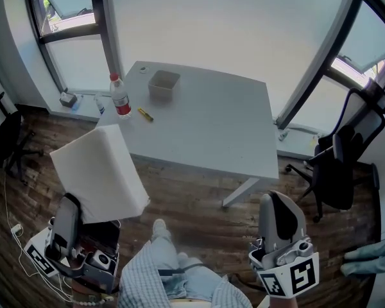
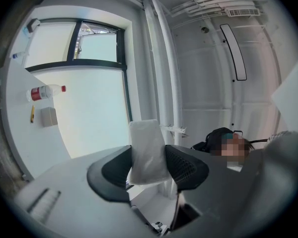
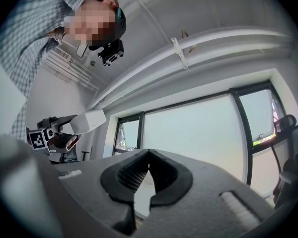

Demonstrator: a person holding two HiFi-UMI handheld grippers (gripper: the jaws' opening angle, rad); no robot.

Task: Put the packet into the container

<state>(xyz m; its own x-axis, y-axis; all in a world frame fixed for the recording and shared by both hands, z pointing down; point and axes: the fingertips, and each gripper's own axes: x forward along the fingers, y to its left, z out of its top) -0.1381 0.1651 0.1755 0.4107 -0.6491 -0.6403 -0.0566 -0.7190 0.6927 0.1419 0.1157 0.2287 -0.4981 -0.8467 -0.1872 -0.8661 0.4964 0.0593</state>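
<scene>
Left gripper [image 1: 74,204]: low at the left over the floor; fingers [image 2: 186,167] clamped on the packet.
Packet [image 1: 97,172]: white, flat, smooth and rectangular, held in the air off the bench's near left corner, well apart from the container.
Bottle [image 1: 120,98]: clear plastic with a red cap and label, upright by the bench's left edge, between packet and container.
Pen [image 1: 145,115]: yellow, lying just beside the bottle.
Container [image 1: 163,83]: greyish square tub with an open top, on the bench's far left part.
Bench [image 1: 218,127]: white and smooth.
Right gripper [image 1: 277,201]: low at the right, ribbed fingers together with nothing between.
Floor [image 1: 199,197]: dark wood planks.
Chair [image 1: 340,165]: black, on wheels, by the right window [image 1: 369,50].
</scene>
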